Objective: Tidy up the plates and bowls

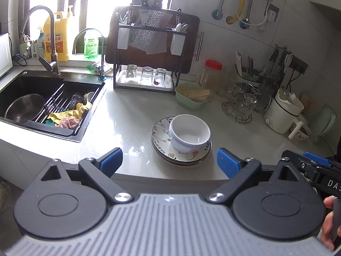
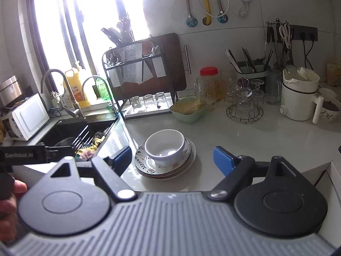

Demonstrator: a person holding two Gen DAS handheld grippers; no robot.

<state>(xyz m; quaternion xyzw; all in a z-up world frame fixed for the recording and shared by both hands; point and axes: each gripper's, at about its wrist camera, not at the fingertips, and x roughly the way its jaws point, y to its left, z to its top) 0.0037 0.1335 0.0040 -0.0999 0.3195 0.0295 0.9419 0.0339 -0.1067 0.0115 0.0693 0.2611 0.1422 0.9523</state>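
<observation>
White bowl (image 1: 189, 132) sits upright, mouth up, atop stacked plates (image 1: 162, 149).

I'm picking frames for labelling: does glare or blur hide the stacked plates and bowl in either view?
Left wrist view: the window is blown out, the wet countertop glints, yet the white bowl and floral plates stay sharp. Right wrist view: same window glare, bowl clear, fisheye bending the edges.
</observation>
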